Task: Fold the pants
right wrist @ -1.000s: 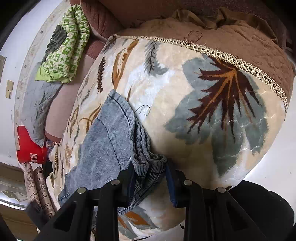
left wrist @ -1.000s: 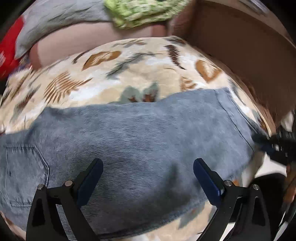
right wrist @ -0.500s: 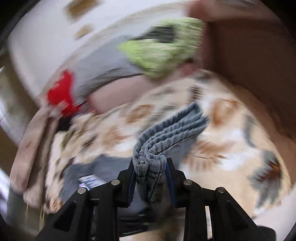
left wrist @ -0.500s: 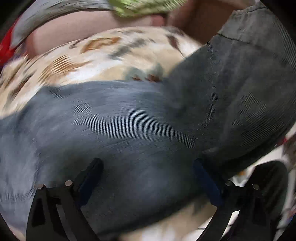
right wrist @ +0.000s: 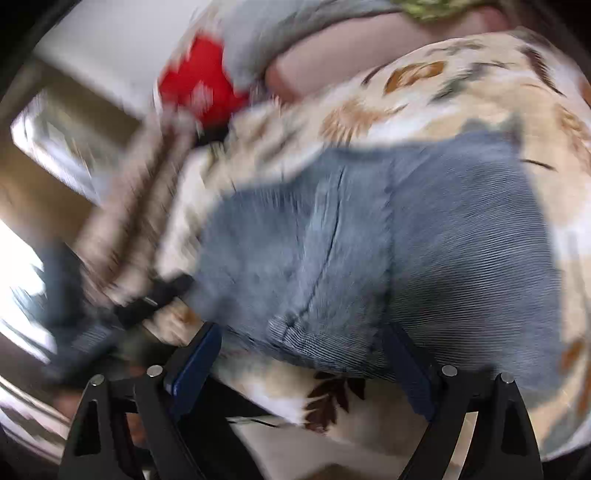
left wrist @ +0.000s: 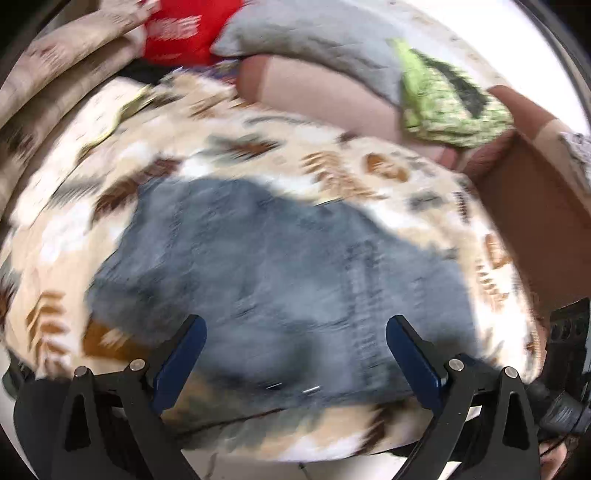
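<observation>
The blue-grey corduroy pants (left wrist: pixel 280 273) lie folded over on a cream leaf-print blanket (left wrist: pixel 258 147). My left gripper (left wrist: pixel 295 354) is open and empty, hovering over the near edge of the pants. In the right wrist view the pants (right wrist: pixel 406 251) lie as a doubled pile with a seam down the middle. My right gripper (right wrist: pixel 306 369) is open and empty above their near edge. Both views are blurred by motion.
A red bag (left wrist: pixel 184 29), a grey cushion (left wrist: pixel 314 40) and a green patterned cloth (left wrist: pixel 450 107) lie at the back of the sofa. A brown sofa arm (left wrist: pixel 535 199) stands at the right. Folded beige fabric (left wrist: pixel 55 74) lies at the left.
My right gripper carried the pant leg end over the pants, then opened and let it go. My left gripper stayed open and pulled back; the pants now lie folded shorter.
</observation>
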